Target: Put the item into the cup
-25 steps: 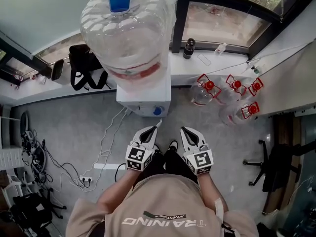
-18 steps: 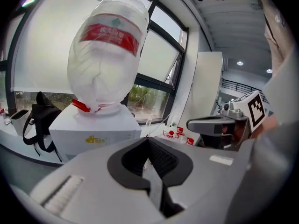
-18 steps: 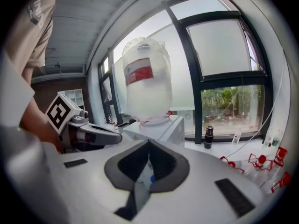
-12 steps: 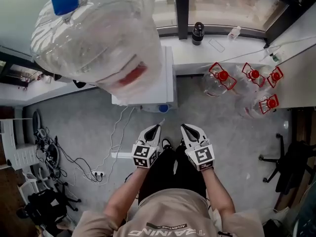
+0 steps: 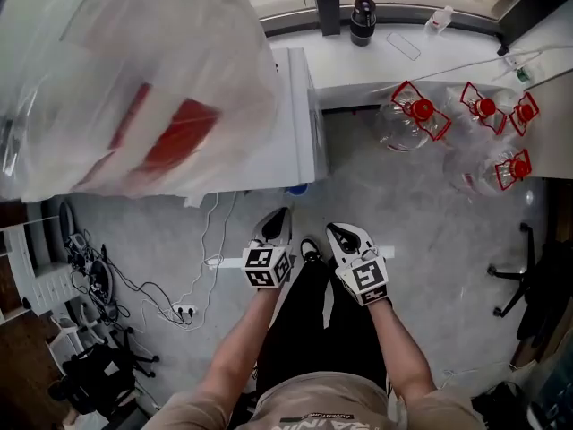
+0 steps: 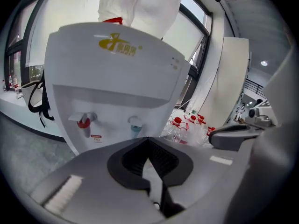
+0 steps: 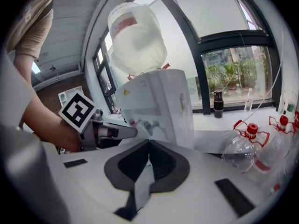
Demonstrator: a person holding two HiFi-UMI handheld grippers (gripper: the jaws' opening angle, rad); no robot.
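Obs. Person stands on a grey floor (image 5: 430, 240), facing a water dispenser (image 5: 300, 124) at 12 o'clock. A large inverted water bottle (image 5: 134, 79) sits on top of it and fills the upper left of the head view.

Left gripper (image 5: 279, 215): its own view shows the fingers (image 6: 133, 160) together, tips meeting, nothing between them. It points at the dispenser front, where a red tap (image 6: 84, 121) and a blue tap (image 6: 135, 122) are visible.

Right gripper (image 5: 333, 231): fingers together as well, empty. It is held just beside the left gripper, both low in front of the person's body.

Surroundings: a cluster of clear water jugs with red caps (image 5: 412, 119) lies on the floor at 1–2 o'clock. A dark bottle (image 5: 363, 18) stands upright on the window sill (image 5: 403, 52) at 12–1 o'clock. A power strip with cables (image 5: 183, 312) is at 8–9 o'clock.

Task objects: neither the item nor the cup shows in any view, so their location is unknown and no step of the task appears to have begun.

Handling (judgement): the item is unidentified, so its weight, stiffness and surface are undetermined. Provisional plan is to open the fingers wide, take it across its firmest mid-section and close gently. A cup at a dispenser is likely light and easily tipped or crushed, so steady it with the other gripper low on its wall.
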